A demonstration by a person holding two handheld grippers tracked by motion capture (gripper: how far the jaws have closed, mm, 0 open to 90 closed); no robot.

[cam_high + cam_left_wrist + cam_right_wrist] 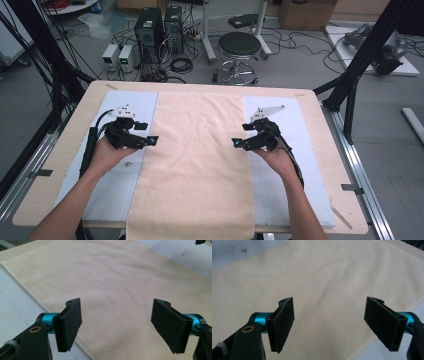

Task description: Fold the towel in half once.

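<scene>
A long cream-coloured terry towel (195, 165) is laid flat lengthwise down the middle of the light wooden counter (320, 120), over a pale blue sheet (290, 150) (its near end hangs over the counter's front edge). The left tongs (153, 141) are held at the towel's left edge, the right tongs (235, 143) at its right edge, each pointing inward. Both tongs are seen spread wide, with nothing between the black pads (72, 322); only towel is seen beyond them.
</scene>
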